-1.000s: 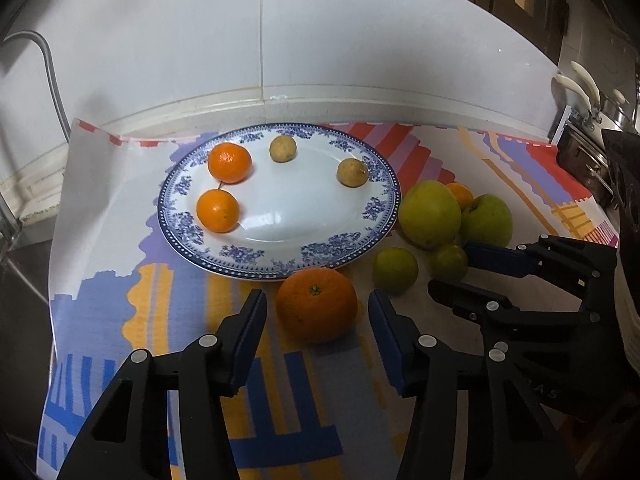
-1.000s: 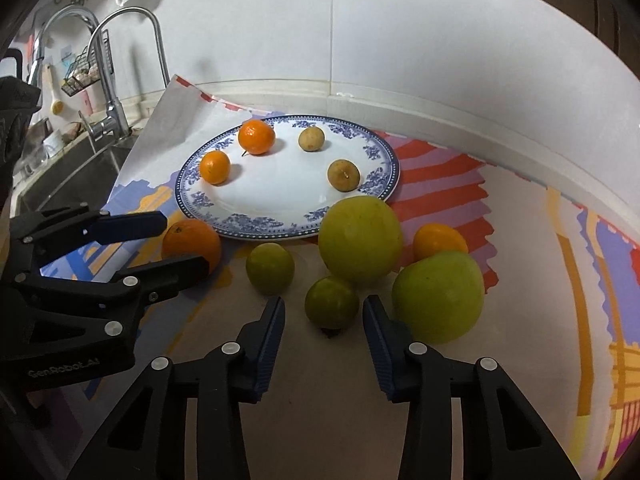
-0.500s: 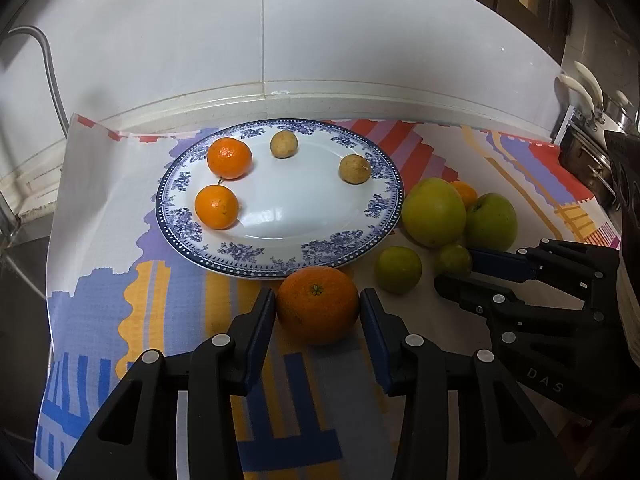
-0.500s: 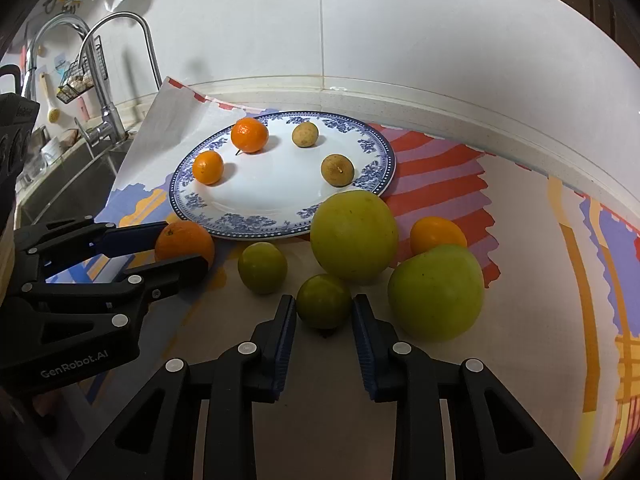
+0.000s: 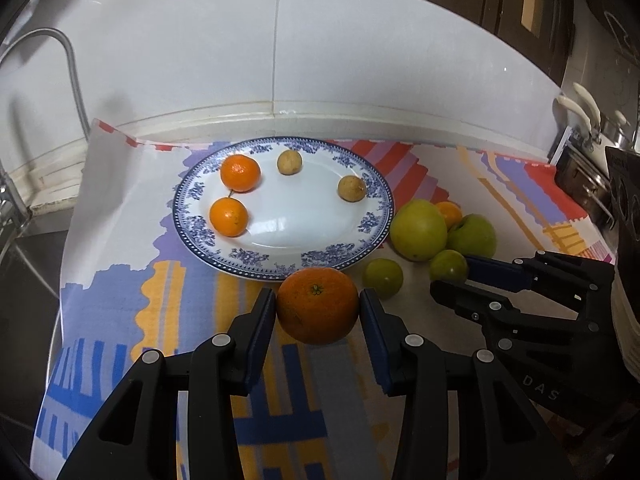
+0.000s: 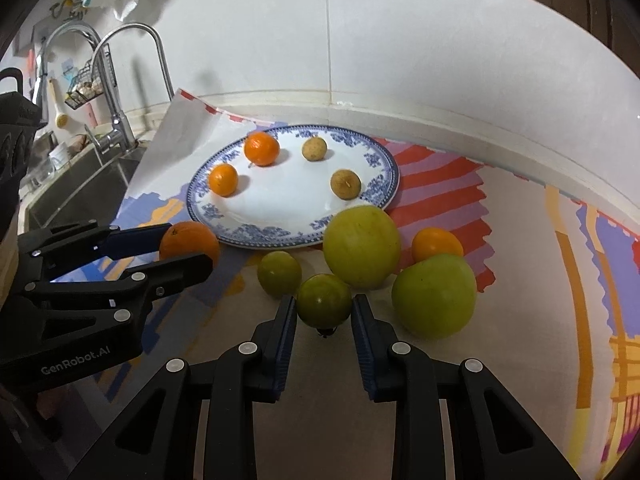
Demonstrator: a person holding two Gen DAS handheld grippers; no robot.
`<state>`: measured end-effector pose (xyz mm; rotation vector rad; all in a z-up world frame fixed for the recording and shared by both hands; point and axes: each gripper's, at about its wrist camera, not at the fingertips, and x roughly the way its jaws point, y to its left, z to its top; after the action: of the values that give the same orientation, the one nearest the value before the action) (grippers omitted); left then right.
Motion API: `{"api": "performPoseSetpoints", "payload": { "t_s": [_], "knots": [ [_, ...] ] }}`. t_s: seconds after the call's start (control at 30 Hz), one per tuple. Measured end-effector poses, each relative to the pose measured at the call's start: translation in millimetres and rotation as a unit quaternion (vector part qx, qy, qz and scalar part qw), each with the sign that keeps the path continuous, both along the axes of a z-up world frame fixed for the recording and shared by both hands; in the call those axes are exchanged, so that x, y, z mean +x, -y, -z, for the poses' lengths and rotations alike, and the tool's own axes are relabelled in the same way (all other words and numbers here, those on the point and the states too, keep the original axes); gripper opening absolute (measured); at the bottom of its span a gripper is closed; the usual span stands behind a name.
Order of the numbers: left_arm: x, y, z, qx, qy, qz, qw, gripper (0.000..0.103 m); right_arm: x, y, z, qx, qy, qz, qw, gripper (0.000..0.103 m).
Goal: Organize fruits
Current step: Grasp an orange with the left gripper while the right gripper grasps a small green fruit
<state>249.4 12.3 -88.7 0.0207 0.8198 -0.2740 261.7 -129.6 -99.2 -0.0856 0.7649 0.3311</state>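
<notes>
Over on the far left there's the sink [image 6: 76, 184] with its tap [image 6: 116, 80], nothing to do with the fruit. Next along, the left gripper [image 5: 318, 312] has its jaws pinched on the big orange [image 5: 317, 305], which sits on the striped cloth [image 5: 120, 300] just in front of the plate [image 5: 344, 256]. The plate already has two small oranges [image 5: 229, 216] and two little brown fruits [image 5: 351, 188] on it, so I'd say the sorting is maybe a third done. Moving right, the right gripper [image 6: 324, 312] is squeezed onto a small green fruit [image 6: 324, 300], also down on the cloth. Past that, another small green one [image 6: 279, 272], two big green apples [image 6: 362, 246] and an orange [image 6: 437, 243] tucked behind them are still loose, so plenty left to move.
</notes>
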Motion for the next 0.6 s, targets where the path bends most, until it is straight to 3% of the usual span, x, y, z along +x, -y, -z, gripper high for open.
{"api": "performPoseSetpoints", "payload": {
  "t_s": [0.6],
  "knots": [
    [-28.5,0.6,-58.3,0.003,0.084,-0.004,0.9965,0.043,-20.8,0.8,-60.9,0.036,0.056,-0.027,0.997,0.029]
  ]
}}
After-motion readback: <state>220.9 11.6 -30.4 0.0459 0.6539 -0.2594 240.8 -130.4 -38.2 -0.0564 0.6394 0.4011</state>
